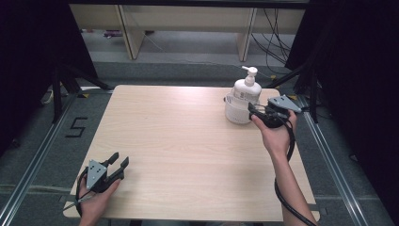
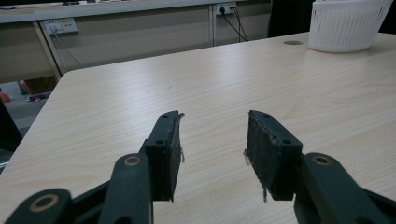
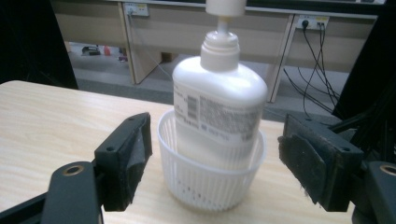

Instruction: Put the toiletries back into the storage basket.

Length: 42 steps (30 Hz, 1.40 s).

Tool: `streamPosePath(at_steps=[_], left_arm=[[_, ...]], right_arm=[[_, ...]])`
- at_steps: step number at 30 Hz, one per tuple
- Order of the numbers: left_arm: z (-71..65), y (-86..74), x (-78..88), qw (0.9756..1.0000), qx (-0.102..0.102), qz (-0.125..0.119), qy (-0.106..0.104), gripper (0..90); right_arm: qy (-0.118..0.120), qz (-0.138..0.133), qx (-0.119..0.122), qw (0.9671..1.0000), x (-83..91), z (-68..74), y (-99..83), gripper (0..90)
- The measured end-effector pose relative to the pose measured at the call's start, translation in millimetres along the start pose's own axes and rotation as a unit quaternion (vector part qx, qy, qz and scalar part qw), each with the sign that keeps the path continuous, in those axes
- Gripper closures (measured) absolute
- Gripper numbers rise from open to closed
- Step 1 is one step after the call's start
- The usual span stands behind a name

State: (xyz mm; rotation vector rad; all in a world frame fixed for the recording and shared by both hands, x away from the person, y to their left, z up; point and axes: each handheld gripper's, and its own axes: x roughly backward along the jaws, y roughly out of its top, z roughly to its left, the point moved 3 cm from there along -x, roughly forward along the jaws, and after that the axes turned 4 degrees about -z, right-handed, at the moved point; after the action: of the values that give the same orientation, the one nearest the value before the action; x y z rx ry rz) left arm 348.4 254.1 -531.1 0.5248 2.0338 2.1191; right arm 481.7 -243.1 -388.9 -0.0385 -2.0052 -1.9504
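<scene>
My right gripper (image 1: 256, 112) sits at about two o'clock on the tabletop (image 1: 188, 141), pointing toward nine o'clock at the white basket (image 1: 236, 113), which stands near the far right corner. In the right gripper view my jaws are spread wide, one pad on each side of the basket (image 3: 210, 179) and both clear of it, so nothing is pinched. A white pump bottle (image 3: 218, 109) stands upright inside the basket, its body rising well above the rim and its printed label facing me; the pump head (image 1: 250, 71) tops it in the high view. My left gripper (image 1: 115, 165) rests low at about seven o'clock, near the front left corner of the tabletop, well apart from the basket and aimed toward one o'clock. In the left gripper view its jaws are spread too, with bare wood grain between the pads (image 2: 259, 148) and frayed threads hanging from their edges. From there the basket (image 2: 348, 23) shows far off at one o'clock, beside a small round mark (image 2: 293, 42) in the tabletop.
</scene>
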Motion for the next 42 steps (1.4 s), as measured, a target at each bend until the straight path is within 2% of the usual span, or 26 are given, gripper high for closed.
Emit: streamPosePath(at_steps=[7, 8, 10, 11, 15, 16, 17, 19, 20, 22, 24, 25, 26, 28, 29, 30, 32, 33, 34, 35, 37, 38, 39, 40, 41, 42], left_arm=[[-0.1, 0.0, -0.3, 1.0000, 0.002, 0.000, 0.002, 53.1], [-0.1, 0.0, -0.3, 1.0000, 0.002, 0.000, 0.002, 53.1], [0.0, 0.0, -0.2, 1.0000, 0.001, 0.000, 0.002, 53.0], [-0.1, 0.0, -0.4, 1.0000, 0.002, 0.000, 0.003, 53.0], [-0.3, -0.1, -0.3, 1.0000, 0.000, 0.000, 0.003, 52.9], [-0.3, -0.1, -0.2, 1.0000, 0.001, 0.000, 0.003, 52.9], [-0.3, 0.0, -0.3, 1.0000, 0.001, 0.000, 0.003, 52.9], [-0.5, -0.1, -0.3, 1.0000, 0.000, 0.000, 0.004, 52.9], [-0.7, -0.1, -0.2, 1.0000, 0.001, 0.000, 0.004, 52.8], [-0.6, -0.1, -0.1, 1.0000, -0.001, 0.001, 0.004, 52.7], [-0.7, -0.1, -0.1, 1.0000, -0.001, 0.001, 0.005, 52.6], [-0.8, -0.1, -0.2, 1.0000, -0.001, 0.001, 0.005, 52.6], [-1.0, -0.2, -1.0, 1.0000, 0.000, -0.003, 0.003, 52.6], [-1.1, -0.1, -0.2, 1.0000, -0.002, 0.002, 0.004, 52.5], [-1.2, 0.0, -0.1, 1.0000, -0.002, 0.002, 0.005, 52.5], [-1.1, 0.0, -0.2, 1.0000, -0.002, 0.002, 0.005, 52.4], [-1.1, -0.1, -0.1, 1.0000, -0.002, 0.002, 0.005, 52.4], [-1.1, 0.0, -0.1, 1.0000, -0.002, 0.002, 0.005, 52.4], [-1.1, 0.0, -0.1, 1.0000, -0.002, 0.002, 0.005, 52.3], [-1.0, 0.0, -0.1, 1.0000, -0.002, 0.001, 0.005, 52.3], [-1.0, 0.0, -0.1, 1.0000, -0.002, 0.001, 0.004, 52.2], [-0.9, -0.1, -0.5, 1.0000, -0.001, -0.002, 0.004, 52.2], [-0.6, 0.0, -0.1, 1.0000, -0.001, 0.000, 0.004, 52.2], [-0.6, 0.0, 0.0, 1.0000, -0.001, 0.000, 0.004, 52.1], [-0.6, 0.0, -0.1, 1.0000, 0.000, 0.000, 0.003, 52.1], [-0.6, 0.0, -0.1, 1.0000, 0.000, 0.000, 0.003, 52.1]], right_arm=[[0.004, 0.001, -0.002, 1.0000, 22.4, -9.0, -18.1, 26.5], [0.006, 0.000, 0.005, 1.0000, 25.3, -10.7, -21.4, 26.7], [0.006, 0.009, -0.004, 0.9999, 32.8, -10.9, -29.7, 26.8], [0.008, 0.003, 0.008, 0.9999, 34.1, -13.2, -32.0, 26.9], [0.007, 0.006, -0.007, 0.9999, 46.0, -11.4, -46.3, 27.7], [0.009, 0.001, 0.008, 0.9999, 47.2, -13.0, -49.6, 27.7], [0.010, 0.003, 0.002, 0.9999, 48.9, -11.3, -54.1, 27.8], [0.009, 0.008, 0.012, 0.9998, 53.4, -12.5, -61.1, 27.9], [0.015, 0.013, 0.004, 0.9998, 56.2, -11.3, -65.1, 28.0], [0.016, 0.009, 0.014, 0.9997, 60.5, -12.4, -74.2, 28.1], [0.016, 0.024, -0.002, 0.9996, 65.6, -10.4, -83.2, 28.1], [0.024, 0.021, 0.011, 0.9994, 67.2, -12.8, -87.3, 28.1], [0.024, 0.026, 0.003, 0.9994, 69.1, -11.7, -92.9, 28.1], [0.025, 0.032, 0.008, 0.9991, 74.0, -11.6, -104.9, 28.3], [0.026, 0.035, -0.004, 0.9990, 75.7, -9.3, -109.2, 28.3], [0.029, 0.037, 0.005, 0.9989, 77.2, -10.2, -114.6, 28.8], [0.030, 0.048, -0.014, 0.9983, 82.2, -6.4, -125.8, 30.2], [0.031, 0.049, -0.014, 0.9982, 83.4, -5.7, -131.2, 30.3], [0.041, 0.048, -0.020, 0.9978, 84.9, -4.9, -135.9, 30.7], [0.031, 0.041, -0.013, 0.9986, 85.7, -5.3, -140.4, 31.3], [0.041, 0.041, -0.023, 0.9981, 89.2, -4.4, -148.0, 31.7], [0.033, 0.040, -0.031, 0.9982, 91.5, -3.1, -151.1, 31.9], [0.035, 0.036, -0.016, 0.9986, 92.2, -5.1, -152.7, 32.0], [0.030, 0.032, -0.042, 0.9981, 93.6, -1.8, -156.5, 32.0], [0.032, 0.032, -0.026, 0.9986, 93.0, -4.2, -158.0, 32.0], [0.033, 0.023, -0.024, 0.9989, 92.8, -3.1, -159.3, 31.9]])
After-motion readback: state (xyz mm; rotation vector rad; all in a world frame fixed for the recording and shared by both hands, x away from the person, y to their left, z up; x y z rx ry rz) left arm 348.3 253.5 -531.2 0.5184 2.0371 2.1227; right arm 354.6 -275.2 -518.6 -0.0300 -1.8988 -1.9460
